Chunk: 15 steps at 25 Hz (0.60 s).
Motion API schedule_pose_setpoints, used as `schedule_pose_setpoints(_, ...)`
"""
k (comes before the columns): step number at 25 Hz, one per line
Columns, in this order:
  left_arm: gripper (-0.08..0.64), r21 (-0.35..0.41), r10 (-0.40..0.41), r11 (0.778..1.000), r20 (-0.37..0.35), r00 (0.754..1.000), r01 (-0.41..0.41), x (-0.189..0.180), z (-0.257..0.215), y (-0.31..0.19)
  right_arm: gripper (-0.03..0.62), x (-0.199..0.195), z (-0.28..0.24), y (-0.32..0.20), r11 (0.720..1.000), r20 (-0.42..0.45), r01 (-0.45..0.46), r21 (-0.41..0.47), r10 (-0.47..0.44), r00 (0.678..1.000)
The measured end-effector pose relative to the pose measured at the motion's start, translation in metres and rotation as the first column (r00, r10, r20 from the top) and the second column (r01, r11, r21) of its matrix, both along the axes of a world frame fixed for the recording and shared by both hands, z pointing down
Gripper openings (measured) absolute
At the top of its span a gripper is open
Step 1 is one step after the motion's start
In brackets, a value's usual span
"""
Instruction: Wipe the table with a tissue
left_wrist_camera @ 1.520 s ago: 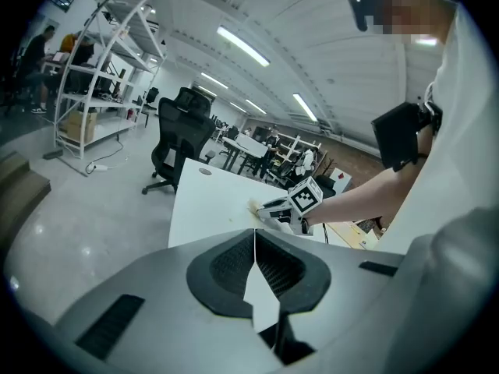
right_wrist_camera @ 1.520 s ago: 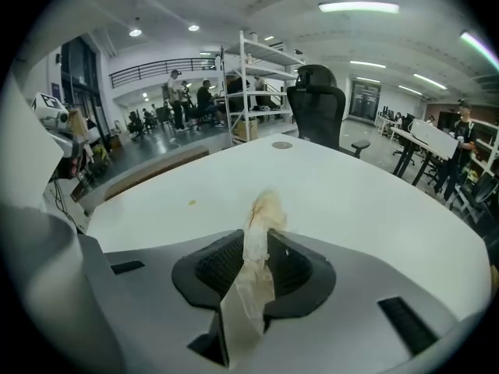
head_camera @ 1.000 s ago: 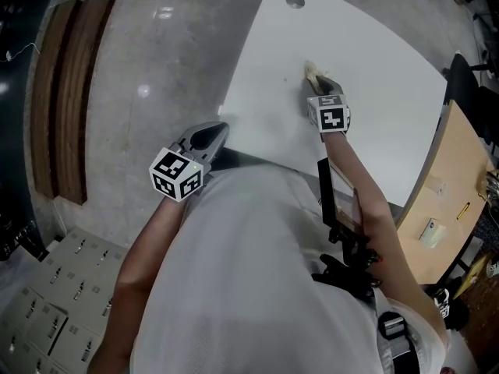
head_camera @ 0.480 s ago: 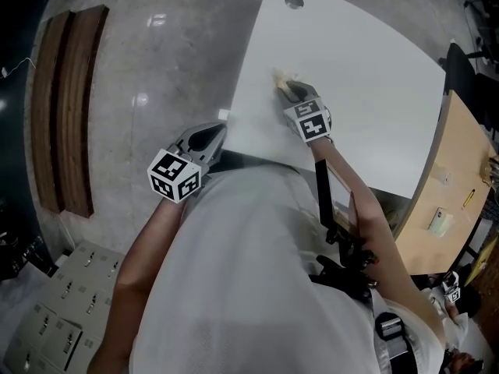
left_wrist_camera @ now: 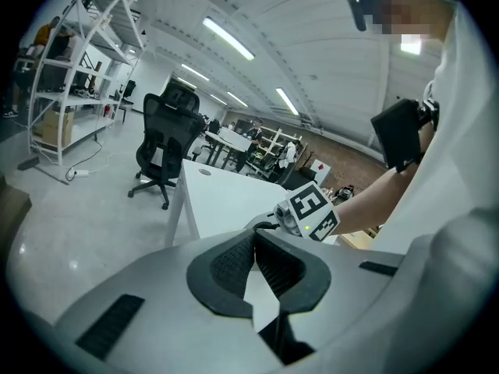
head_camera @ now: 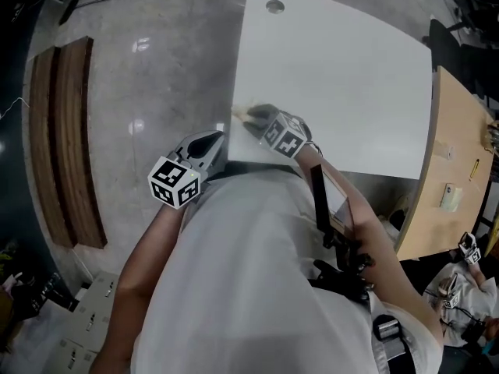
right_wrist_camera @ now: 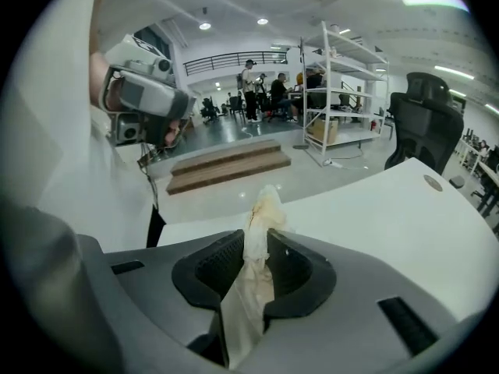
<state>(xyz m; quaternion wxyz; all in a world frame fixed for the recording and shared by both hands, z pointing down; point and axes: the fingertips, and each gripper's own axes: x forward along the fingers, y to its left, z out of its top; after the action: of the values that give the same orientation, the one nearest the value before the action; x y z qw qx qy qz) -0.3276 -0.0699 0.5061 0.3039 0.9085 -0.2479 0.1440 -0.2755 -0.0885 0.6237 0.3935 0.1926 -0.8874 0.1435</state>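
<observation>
mid-wipe. right gripper clenched on the tissue, wad poking past the fingers, probably touching the worktop near its edge. left gripper clenched empty, idle. next: sweep ahead of the fingers, pressing down.

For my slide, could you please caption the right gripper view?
Right gripper clamps a stained tissue at the white table's edge.

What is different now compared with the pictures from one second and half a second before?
The right gripper, shut on the tissue, has slid across the table from its middle to its near corner, toward the person. The left gripper stays shut and empty, off the table beside the body.
</observation>
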Motion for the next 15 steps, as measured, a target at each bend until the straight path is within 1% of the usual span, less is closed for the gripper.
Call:
schedule_pose_setpoints(3, 0.008, 0.015, 0.033, 0.999, -0.004, 0.999, -0.033, 0.005, 0.000, -0.001, 0.094, 0.004, -0.001, 0.021, 0.996, 0.023, 0.064, -0.054, -0.063, 0.998)
schedule_pose_setpoints(4, 0.008, 0.022, 0.042, 0.999, -0.005, 0.999, -0.042, 0.008, 0.000, -0.002, 0.094, 0.007, -0.004, 0.029, 0.995, 0.045, 0.071, -0.065, -0.068, 0.997)
schedule_pose_setpoints(6, 0.008, 0.036, 0.053, 0.998, -0.007, 0.999, -0.052, 0.014, -0.001, -0.005, 0.094, 0.015, -0.015, 0.039, 0.996, 0.110, 0.048, -0.070, -0.040, 0.993)
schedule_pose_setpoints(8, 0.008, 0.045, 0.060, 0.997, -0.012, 0.998, -0.060, 0.020, -0.004, -0.009, 0.094, 0.027, -0.028, 0.040, 0.998, 0.174, -0.018, -0.065, 0.029, 0.984)
schedule_pose_setpoints(10, 0.008, 0.054, 0.071, 0.996, -0.016, 0.997, -0.070, 0.025, -0.008, -0.010, 0.094, 0.044, -0.042, 0.035, 0.992, 0.237, -0.112, -0.059, 0.123, 0.964)
schedule_pose_setpoints(12, 0.008, 0.060, 0.080, 0.995, -0.019, 0.997, -0.079, 0.035, -0.010, -0.007, 0.094, 0.073, -0.055, 0.031, 0.973, 0.294, -0.225, -0.061, 0.232, 0.927)
schedule_pose_setpoints(15, 0.008, 0.059, 0.075, 0.996, -0.020, 0.997, -0.074, 0.053, -0.008, -0.002, 0.094, 0.127, -0.071, 0.032, 0.926, 0.341, -0.371, -0.067, 0.371, 0.864)
